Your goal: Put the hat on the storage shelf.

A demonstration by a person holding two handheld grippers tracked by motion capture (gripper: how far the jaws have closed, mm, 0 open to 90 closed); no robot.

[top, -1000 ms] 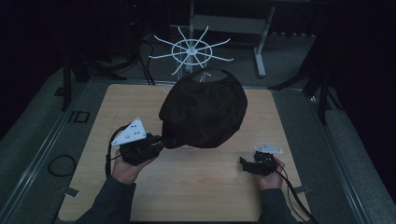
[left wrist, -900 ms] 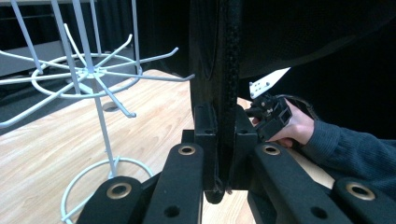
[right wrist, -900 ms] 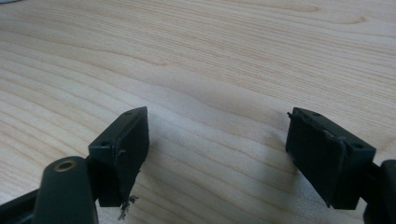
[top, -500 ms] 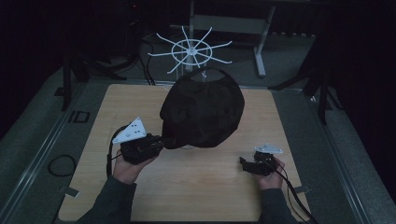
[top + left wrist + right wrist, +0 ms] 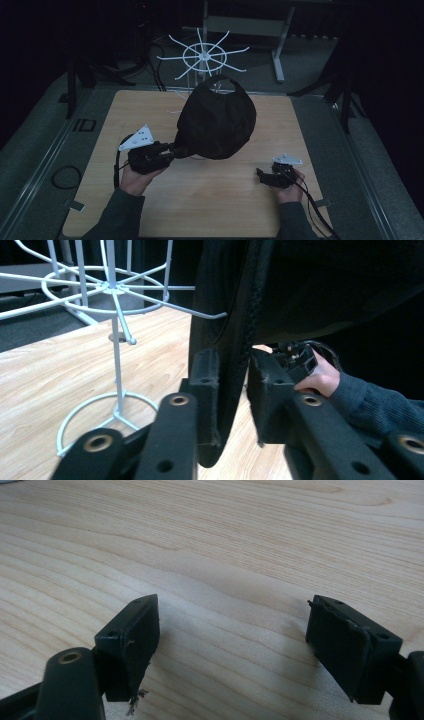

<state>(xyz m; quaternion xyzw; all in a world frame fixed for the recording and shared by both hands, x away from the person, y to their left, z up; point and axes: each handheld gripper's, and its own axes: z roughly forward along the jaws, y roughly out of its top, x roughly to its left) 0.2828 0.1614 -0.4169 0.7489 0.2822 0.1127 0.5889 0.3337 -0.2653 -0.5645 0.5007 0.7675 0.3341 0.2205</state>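
At frame centre, the black fabric cap [image 5: 216,122] is hanging on the white wire rack [image 5: 204,54] as the left claw [image 5: 231,390], jaws just opening, is loosening around its brim; the right claw [image 5: 232,645] is resting, jaws apart, over the wooden tabletop [image 5: 210,200].

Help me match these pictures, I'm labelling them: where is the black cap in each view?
High view: black cap at centre, in front of the white wire rack.
Left gripper view: black cap across upper centre and right, its edge hanging down the middle.
Right gripper view: wood grain between the open right claw.
Shared landmark: the wooden table.
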